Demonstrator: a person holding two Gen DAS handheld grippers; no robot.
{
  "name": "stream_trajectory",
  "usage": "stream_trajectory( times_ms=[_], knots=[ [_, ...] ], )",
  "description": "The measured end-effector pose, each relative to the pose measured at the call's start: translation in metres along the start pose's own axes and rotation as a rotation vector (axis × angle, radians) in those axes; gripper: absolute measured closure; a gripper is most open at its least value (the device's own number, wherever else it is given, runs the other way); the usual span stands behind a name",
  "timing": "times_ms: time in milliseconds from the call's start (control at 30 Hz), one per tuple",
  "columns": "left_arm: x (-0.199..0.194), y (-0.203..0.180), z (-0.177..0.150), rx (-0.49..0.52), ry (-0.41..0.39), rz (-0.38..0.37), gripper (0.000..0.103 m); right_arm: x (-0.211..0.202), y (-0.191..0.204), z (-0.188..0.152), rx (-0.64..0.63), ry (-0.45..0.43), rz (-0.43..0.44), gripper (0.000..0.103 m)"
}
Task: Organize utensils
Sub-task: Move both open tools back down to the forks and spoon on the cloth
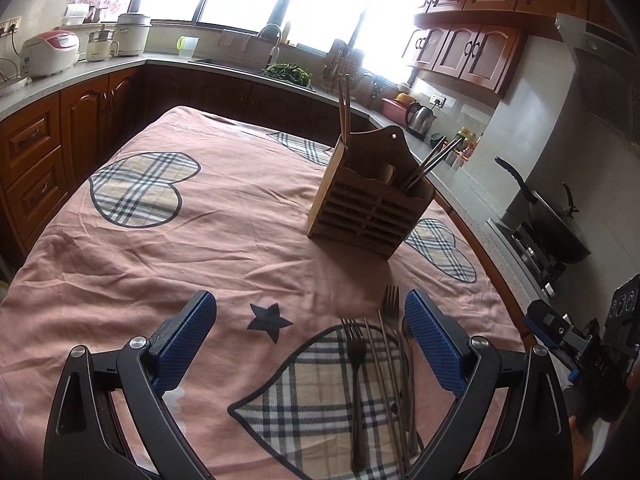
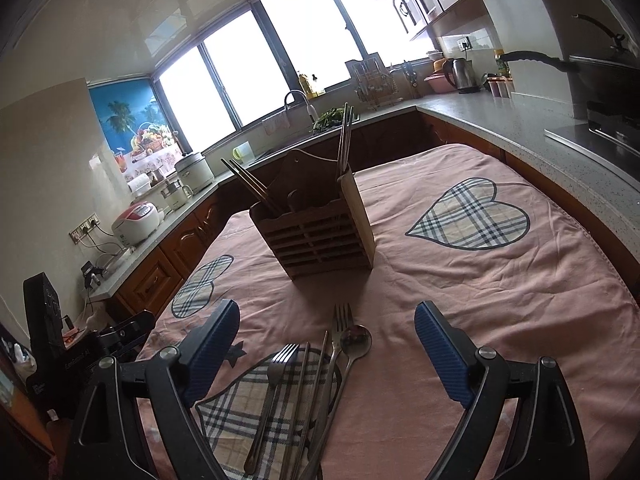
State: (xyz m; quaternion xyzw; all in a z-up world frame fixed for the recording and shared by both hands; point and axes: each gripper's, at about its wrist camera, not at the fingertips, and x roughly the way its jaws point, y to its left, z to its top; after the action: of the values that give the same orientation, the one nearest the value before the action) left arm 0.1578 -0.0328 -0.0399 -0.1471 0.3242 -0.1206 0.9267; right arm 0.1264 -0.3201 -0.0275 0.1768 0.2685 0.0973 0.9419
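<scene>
Both spread wide and empty over the pink cloth (image 1: 224, 220): left gripper (image 1: 310, 322), right gripper (image 2: 326, 330). Lying between the right gripper's pads, toward six o'clock: two forks (image 2: 276, 368), metal chopsticks (image 2: 302, 392) and a spoon (image 2: 354, 342), bunched on a plaid patch. Farther off at twelve o'clock, standing upright: wooden utensil holder (image 2: 320, 236), chopsticks (image 2: 345, 140) poking out of its compartments.

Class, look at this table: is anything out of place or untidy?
Yes. Two metal forks, a metal spoon and steel chopsticks lie loose and overlapping on the pink heart-patterned cloth, not standing in the slatted wooden utensil holder like the other chopsticks.
</scene>
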Motion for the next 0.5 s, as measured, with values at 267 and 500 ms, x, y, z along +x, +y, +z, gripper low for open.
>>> stream_trajectory(
  times_ms=[267,500],
  knots=[
    [0.007,0.003,-0.015,0.003,0.047,0.011,0.006,0.003,-0.003,-0.016,-0.004,0.046,-0.018,0.012],
    [0.017,0.001,-0.021,0.018,0.078,0.011,0.006,0.013,-0.011,-0.029,0.013,0.082,-0.033,0.012]
  ],
)
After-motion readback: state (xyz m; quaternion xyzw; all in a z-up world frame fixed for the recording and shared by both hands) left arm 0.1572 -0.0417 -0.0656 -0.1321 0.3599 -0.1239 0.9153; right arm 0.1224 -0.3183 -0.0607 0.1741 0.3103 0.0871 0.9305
